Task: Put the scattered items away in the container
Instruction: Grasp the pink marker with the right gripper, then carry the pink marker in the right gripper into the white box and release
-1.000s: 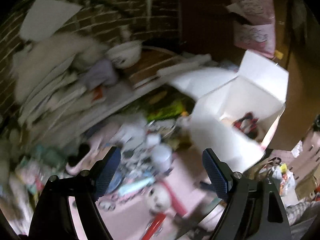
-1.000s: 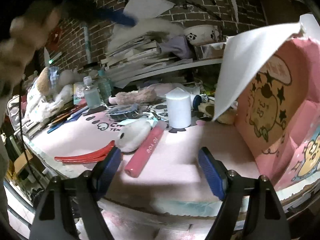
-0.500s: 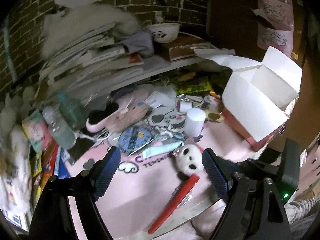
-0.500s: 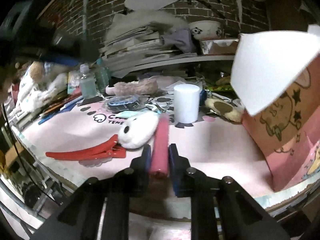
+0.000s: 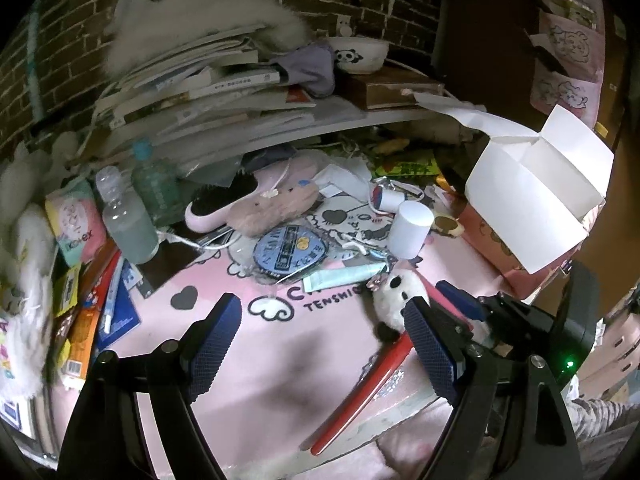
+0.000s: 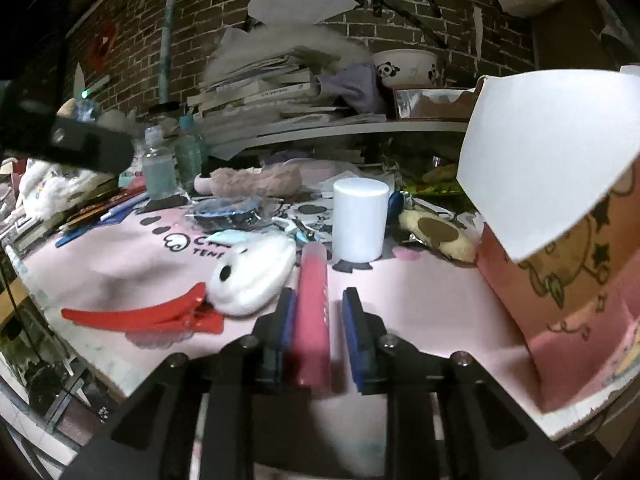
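Right claw (image 6: 318, 322), wide apart a second ago, is opening around pink tube (image 6: 312, 300).

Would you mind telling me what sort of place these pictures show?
Probably a cluttered desk in a bedroom or study: a pink cartoon desk mat, stacked books on a shelf against a brick wall, plus a hairbrush.

The table (image 6: 420, 312) wears a pink printed mat (image 5: 248, 344). Just ahead of the right gripper (image 6: 318, 322) lie a pink tube (image 6: 314, 292), a white plush (image 6: 256, 276) to its left and a red hair clip (image 6: 136, 316) further left. Beyond stand a white cylinder (image 6: 360, 220) and two bottles (image 6: 160, 168). To the right sits the pink box (image 6: 568, 272); a shelf (image 6: 360, 130) of books runs behind.
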